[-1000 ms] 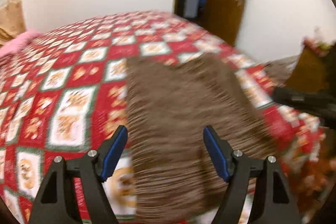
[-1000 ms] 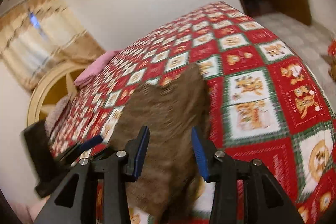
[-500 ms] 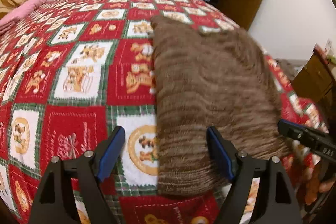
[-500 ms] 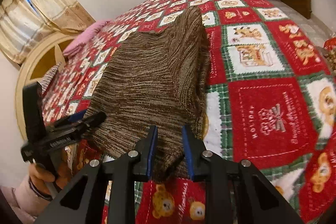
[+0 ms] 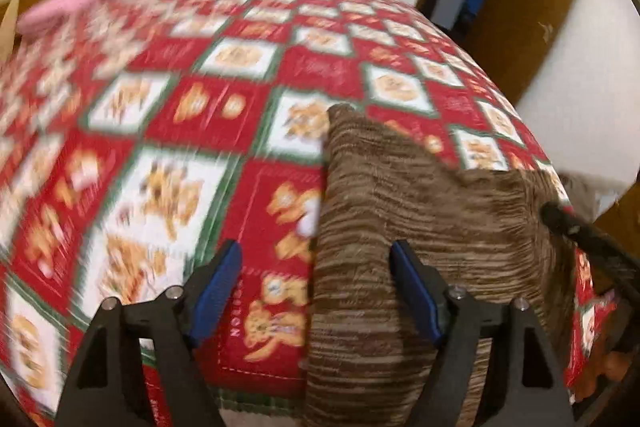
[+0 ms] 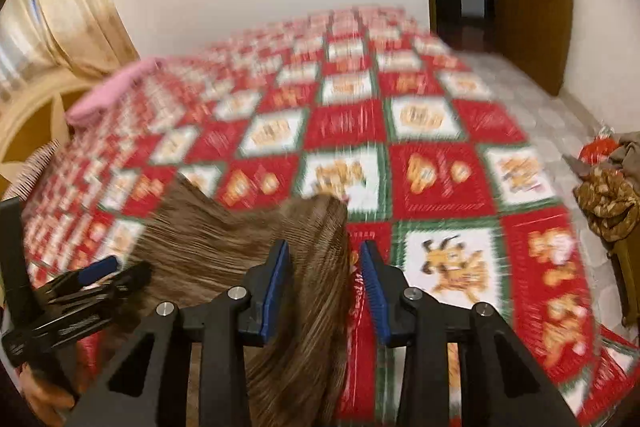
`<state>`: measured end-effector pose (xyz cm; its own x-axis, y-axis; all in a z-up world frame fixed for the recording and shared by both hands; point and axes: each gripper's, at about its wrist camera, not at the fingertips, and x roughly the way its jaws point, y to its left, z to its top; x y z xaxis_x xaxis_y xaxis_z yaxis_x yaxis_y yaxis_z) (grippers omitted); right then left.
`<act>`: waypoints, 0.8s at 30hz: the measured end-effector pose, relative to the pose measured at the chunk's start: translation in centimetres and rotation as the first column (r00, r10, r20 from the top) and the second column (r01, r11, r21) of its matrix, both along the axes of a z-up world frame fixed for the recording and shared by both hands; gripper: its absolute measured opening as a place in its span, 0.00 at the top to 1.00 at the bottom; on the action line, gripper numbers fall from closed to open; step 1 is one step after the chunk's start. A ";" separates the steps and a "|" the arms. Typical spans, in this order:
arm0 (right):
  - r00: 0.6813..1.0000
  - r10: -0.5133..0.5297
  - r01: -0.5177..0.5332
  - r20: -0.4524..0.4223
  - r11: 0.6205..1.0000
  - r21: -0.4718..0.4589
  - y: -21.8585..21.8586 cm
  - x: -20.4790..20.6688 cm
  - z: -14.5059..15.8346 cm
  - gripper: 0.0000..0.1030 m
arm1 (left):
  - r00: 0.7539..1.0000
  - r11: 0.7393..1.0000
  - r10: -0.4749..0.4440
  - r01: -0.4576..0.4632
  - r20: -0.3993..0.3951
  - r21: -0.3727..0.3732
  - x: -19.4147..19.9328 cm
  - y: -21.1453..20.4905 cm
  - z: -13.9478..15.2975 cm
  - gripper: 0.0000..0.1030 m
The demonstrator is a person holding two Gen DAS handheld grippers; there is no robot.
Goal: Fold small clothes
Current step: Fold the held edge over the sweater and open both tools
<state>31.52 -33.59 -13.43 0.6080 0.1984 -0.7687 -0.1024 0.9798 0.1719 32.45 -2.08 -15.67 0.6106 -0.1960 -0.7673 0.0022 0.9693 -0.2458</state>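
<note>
Nearest to me in the left wrist view, the left claw point(image 5: 316, 291) stands released, pads wide apart and gripping nothing. The left edge of the brown striped knit garment point(image 5: 420, 195) runs up between its fingers, w/ the right finger over the knit and the left one over bare blanket.

In the right wrist view the right claw point(image 6: 324, 287) is closing. The garment's right edge, bunched into a ridge, sits between the pads. It looks to be against the left pad, but there's a gap showing on the right one, so I'd call it not yet clenched on the cloth. Both views are motion-blurred, so exact contact is approx.

The garment lies at the near edge of the bed, on the red, white and green Christmas-pattern blanket point(image 5: 160, 195), one corner pointing away from me. It droops over the near edge.

My read on the step: taking hold of the two near corners, before a fold. Next, the right pads need to finish biting on the ridge. The left claw needs to shift right, onto the knit, and clamp that edge. Then both can lift together and carry the near end toward the far corner. Uneven grips would skew the fold.

Further back lie a pink cloth point(image 6: 112, 91) at the bed's far side, a beige curtain point(image 6: 76, 11) and a brown wooden door point(image 5: 520, 11).
</note>
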 end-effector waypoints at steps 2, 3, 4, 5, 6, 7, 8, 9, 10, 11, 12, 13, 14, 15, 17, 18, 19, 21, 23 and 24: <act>0.998 0.040 -0.039 0.051 0.999 -0.029 1.1 0.2 -0.7 0.90 | 0.999 0.999 0.018 -0.016 0.049 -0.048 -1.1 0.9 -0.8 0.20; 0.995 0.065 -0.061 0.073 0.997 -0.049 1.8 0.6 -0.7 0.90 | 0.997 0.999 0.026 -0.024 0.068 -0.035 -1.6 0.9 -0.7 0.20; 0.993 0.077 -0.073 0.084 0.996 -0.054 2.1 0.9 -0.8 0.90 | 0.997 0.999 0.036 -0.034 0.074 -0.028 -1.7 0.8 -0.7 0.20; 0.991 0.093 -0.086 0.099 0.994 -0.064 2.3 1.4 -1.0 0.90 | 0.996 0.999 0.045 -0.043 0.074 -0.025 -1.7 0.8 -0.7 0.19; 0.990 0.100 -0.092 0.104 0.993 -0.078 2.2 2.0 -1.4 0.90 | 0.996 0.999 0.050 -0.049 0.070 -0.023 -1.6 0.7 -0.6 0.17; 0.989 0.102 -0.095 0.104 0.993 -0.072 1.8 2.7 -1.8 0.90 | 0.997 0.999 0.051 -0.049 0.066 -0.019 -1.4 0.6 -0.6 0.15; 0.991 0.088 -0.088 0.097 0.996 -0.008 0.9 3.3 -2.0 0.90 | 0.997 0.999 0.050 -0.049 0.062 -0.007 -1.3 0.5 -0.6 0.13; 0.993 0.072 -0.075 0.089 0.997 0.032 0.3 3.5 -2.0 0.90 | 0.997 0.999 0.049 -0.050 0.060 0.004 -1.2 0.3 -0.6 0.12; 0.994 0.061 -0.066 0.086 0.996 0.061 -0.2 3.5 -2.1 0.90 | 0.997 0.999 0.049 -0.050 0.059 0.008 -1.1 0.3 -0.6 0.11; 0.995 0.052 -0.058 0.086 0.996 0.066 -0.4 3.2 -2.0 0.90 | 0.997 0.999 0.048 -0.049 0.060 0.011 -1.2 0.3 -0.6 0.10; 0.995 0.050 -0.055 0.088 0.997 0.056 -0.3 2.8 -1.9 0.89 | 0.997 0.999 0.045 -0.046 0.060 0.013 -1.2 0.3 -0.6 0.10; 0.994 0.049 -0.052 0.095 0.998 0.030 -0.3 2.0 -1.5 0.88 | 0.997 0.999 0.042 -0.043 0.060 0.014 -1.1 0.2 -0.6 0.10; 0.994 0.047 -0.048 0.095 0.999 0.016 -0.2 1.3 -1.4 0.87 | 0.998 0.999 0.038 -0.039 0.059 0.017 -1.1 0.2 -0.6 0.09; 0.995 0.031 -0.031 0.091 1.000 -0.004 -0.3 0.5 -1.2 0.77 | 0.998 0.999 0.034 -0.035 0.057 0.021 -1.0 0.2 -0.6 0.09; 0.994 -0.032 0.036 0.101 0.999 -0.041 -0.8 -1.6 -0.3 0.58 | 0.998 0.999 0.028 -0.030 0.056 0.028 -0.9 0.0 -0.6 0.08; 0.988 -0.063 0.068 0.143 0.997 -0.033 -1.1 -3.2 0.7 0.58 | 0.998 0.999 0.028 -0.030 0.056 0.031 -1.0 -0.1 -0.6 0.08; 0.979 -0.079 0.082 0.189 0.997 -0.005 -1.4 -4.9 1.6 0.58 | 0.998 0.999 0.029 -0.031 0.057 0.034 -1.0 -0.1 -0.6 0.08; 0.970 -0.074 0.066 0.232 0.997 0.042 -1.1 -7.3 2.7 0.58 | 0.998 0.999 0.030 -0.032 0.058 0.036 -1.0 -0.1 -0.6 0.08; 0.974 -0.038 0.031 0.223 0.999 0.032 0.3 -9.2 2.8 0.58 | 0.998 0.998 0.031 -0.034 0.060 0.043 -1.0 -0.2 -0.6 0.08; 0.977 -0.023 0.018 0.214 0.999 0.026 1.0 -9.7 2.4 0.58 | 0.998 0.998 0.032 -0.035 0.061 0.047 -1.0 -0.3 -0.6 0.08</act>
<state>21.79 -32.63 -11.00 0.7621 0.2012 -0.6153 -0.1195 0.9779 0.1718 31.40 -2.34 -16.24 0.6615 -0.1385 -0.7370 -0.0167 0.9798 -0.1992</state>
